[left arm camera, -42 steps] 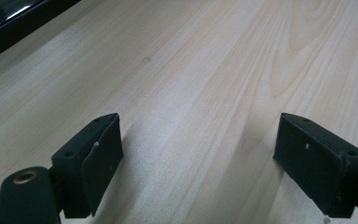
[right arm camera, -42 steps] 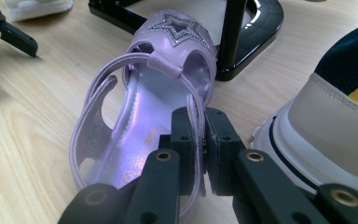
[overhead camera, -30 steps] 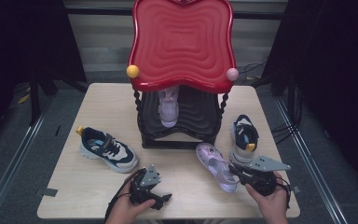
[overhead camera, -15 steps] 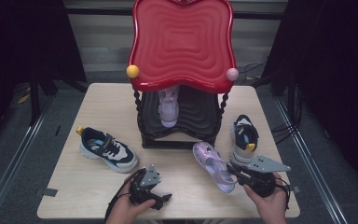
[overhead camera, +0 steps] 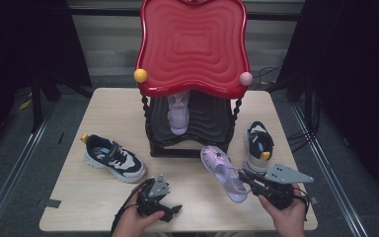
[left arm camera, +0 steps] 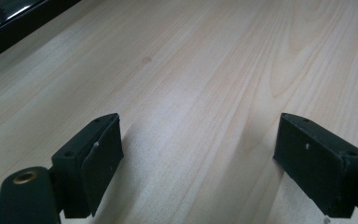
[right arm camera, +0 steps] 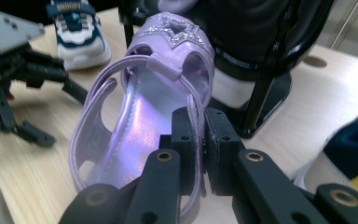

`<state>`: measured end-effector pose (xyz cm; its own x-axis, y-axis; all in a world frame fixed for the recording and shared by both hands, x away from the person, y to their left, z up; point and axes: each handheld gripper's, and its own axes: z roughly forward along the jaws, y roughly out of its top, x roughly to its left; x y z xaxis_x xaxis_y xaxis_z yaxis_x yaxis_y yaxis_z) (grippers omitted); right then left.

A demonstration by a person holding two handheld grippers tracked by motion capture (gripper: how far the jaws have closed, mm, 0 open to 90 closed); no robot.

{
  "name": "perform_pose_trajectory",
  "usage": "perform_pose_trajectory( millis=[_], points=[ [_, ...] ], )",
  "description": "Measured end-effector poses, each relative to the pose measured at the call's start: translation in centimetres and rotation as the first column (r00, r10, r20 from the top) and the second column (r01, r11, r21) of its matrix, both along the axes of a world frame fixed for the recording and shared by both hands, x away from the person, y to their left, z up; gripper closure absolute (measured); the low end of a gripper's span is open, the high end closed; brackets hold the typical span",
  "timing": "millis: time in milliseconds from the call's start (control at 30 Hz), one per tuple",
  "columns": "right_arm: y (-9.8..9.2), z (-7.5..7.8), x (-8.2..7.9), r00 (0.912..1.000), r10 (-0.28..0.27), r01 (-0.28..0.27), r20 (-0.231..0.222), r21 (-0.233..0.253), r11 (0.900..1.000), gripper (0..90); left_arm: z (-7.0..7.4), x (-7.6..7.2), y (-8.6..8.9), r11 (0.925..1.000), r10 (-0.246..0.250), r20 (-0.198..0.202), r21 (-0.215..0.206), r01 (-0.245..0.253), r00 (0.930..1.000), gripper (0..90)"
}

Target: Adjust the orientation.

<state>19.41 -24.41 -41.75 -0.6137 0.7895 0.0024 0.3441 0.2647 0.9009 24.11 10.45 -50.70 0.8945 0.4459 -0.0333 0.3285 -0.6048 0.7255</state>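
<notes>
The right gripper (overhead camera: 250, 180) sits near the table's (overhead camera: 103, 103) near right edge, its jaws pinched together on the side wall of a lilac sandal (overhead camera: 224, 172). In the right gripper view the two black jaws clamp the sandal (right arm camera: 144, 107) at its heel end, one inside and one outside the thin plastic, with the heel strap looping just beyond them and the glittery star on the toe band pointing away toward the rack (right arm camera: 256, 37). From above, the sandal lies just in front of the rack (overhead camera: 192, 123), toe toward it and heel toward the person, slanting from far left to near right. Whether its sole rests on the wood or is raised off it cannot be told.

The left gripper (overhead camera: 170, 210) is at the near edge, left of centre, well apart from the sandal. Its jaws stand wide open and hold nothing — in the left gripper view they (left arm camera: 200, 172) frame bare wood.

A second lilac sandal (overhead camera: 178, 114) stands on the rack's lower shelf under the red top (overhead camera: 193, 44). A navy and white sneaker (overhead camera: 114, 158) lies to the left of the rack, its mate (overhead camera: 258, 146) to the right — just beyond the right gripper.
</notes>
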Motion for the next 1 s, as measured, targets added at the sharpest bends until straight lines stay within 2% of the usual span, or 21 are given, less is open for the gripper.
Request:
perform_pose_trajectory(
  millis=[100,267,433,533,633,800,933,1000],
  points=[
    [0.4,0.7,0.3,0.9996,-0.012,0.012,0.026,0.0,1.0,82.9,0.0,0.0,0.0,1.0,0.0,0.001,0.0,0.0,1.0,14.6],
    [1.0,1.7,1.5,0.9944,-0.074,0.075,0.076,-0.005,0.997,82.9,0.0,0.0,0.0,1.0,0.0,0.001,-0.001,0.0,1.0,14.6],
    [1.3,2.3,2.5,0.9871,-0.129,0.129,0.095,0.008,0.992,82.9,0.0,0.0,0.0,1.0,0.001,-0.001,0.005,-0.001,1.0,14.6],
    [1.5,2.5,2.9,0.9845,-0.141,0.141,0.105,0.009,0.99,82.9,0.0,0.0,0.0,1.0,0.001,-0.001,0.005,-0.001,1.0,14.6],
    [2.2,2.8,3.4,0.9759,-0.162,0.166,0.146,-0.013,0.986,82.9,0.0,0.0,0.0,1.0,0.001,-0.001,0.005,-0.001,1.0,14.6],
    [3.4,3.1,4.4,0.9681,-0.193,0.198,0.16,-0.019,0.98,82.9,0.0,0.0,0.0,1.0,0.001,-0.001,0.005,-0.001,1.0,14.6],
    [4.3,3.1,5.1,0.9563,-0.244,0.247,0.161,0.004,0.969,82.9,0.0,0.0,0.0,1.0,0.0,0.0,0.002,0.0,1.0,14.6],
    [4.7,3.1,5.4,0.9479,-0.263,0.269,0.179,-0.004,0.963,82.9,0.0,0.0,0.0,1.0,-0.001,0.001,0.0,0.001,1.0,14.6]
  ],
)
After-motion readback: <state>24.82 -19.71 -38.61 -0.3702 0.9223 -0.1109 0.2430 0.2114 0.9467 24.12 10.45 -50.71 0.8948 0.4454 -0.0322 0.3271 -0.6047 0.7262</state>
